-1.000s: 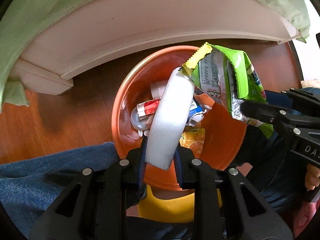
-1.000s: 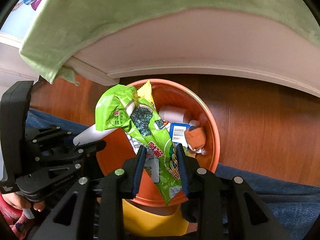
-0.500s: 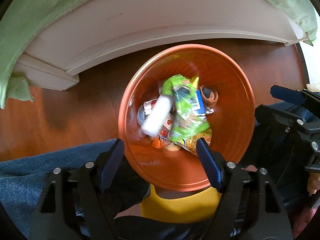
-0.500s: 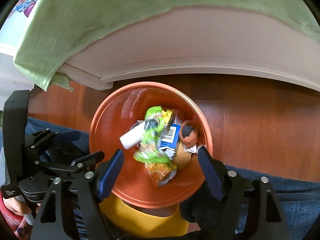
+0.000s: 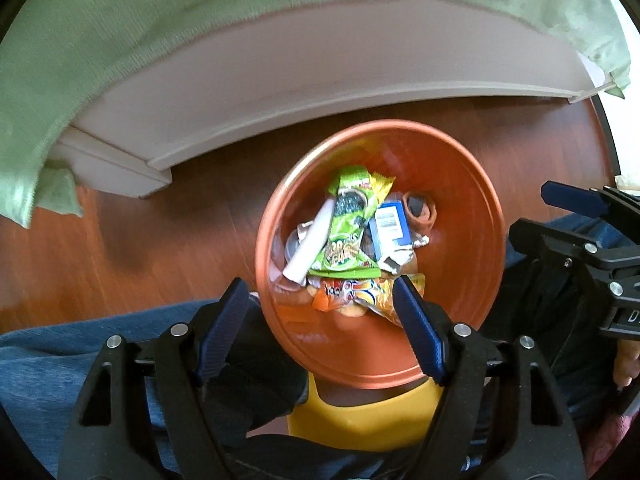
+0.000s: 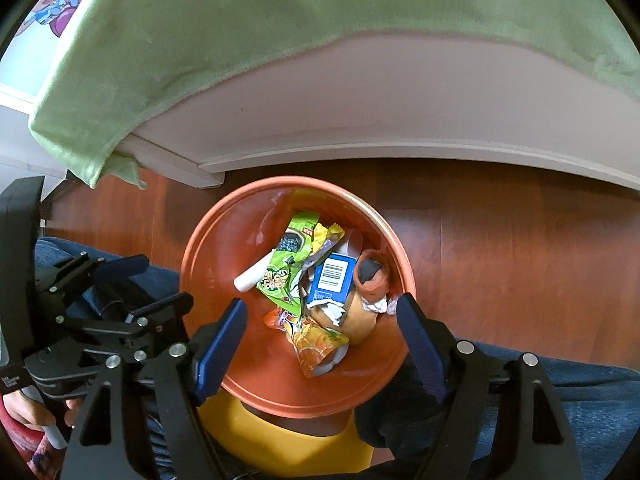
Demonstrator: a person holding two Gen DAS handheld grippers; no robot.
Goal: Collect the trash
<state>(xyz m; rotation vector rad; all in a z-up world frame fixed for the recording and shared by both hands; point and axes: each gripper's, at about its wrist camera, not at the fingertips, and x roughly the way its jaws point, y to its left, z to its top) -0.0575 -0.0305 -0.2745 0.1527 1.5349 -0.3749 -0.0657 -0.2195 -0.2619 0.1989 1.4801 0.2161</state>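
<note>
An orange round bin (image 5: 472, 216) (image 6: 208, 264) stands on the wooden floor and holds trash. In it lie a white foam piece (image 5: 310, 240) (image 6: 252, 276), a green snack wrapper (image 5: 348, 236) (image 6: 286, 272), a blue barcode carton (image 5: 390, 224) (image 6: 334, 278) and an orange wrapper (image 5: 352, 292) (image 6: 316, 340). My left gripper (image 5: 320, 328) is open and empty above the bin's near rim. My right gripper (image 6: 320, 340) is open and empty above the bin too. The right gripper also shows at the right edge of the left wrist view (image 5: 580, 220).
A pale bed frame (image 5: 280, 92) (image 6: 360, 112) with a green sheet (image 5: 120, 20) (image 6: 240, 20) runs behind the bin. Blue jeans legs (image 5: 60, 344) (image 6: 580, 392) and a yellow stool (image 5: 360, 416) (image 6: 280, 440) are beneath the grippers. Red-brown floor (image 6: 500, 240) lies around.
Both grippers opened. The white foam piece fell from the left one and the green wrapper from the right one; both now lie in the bin. Both grippers have risen.
</note>
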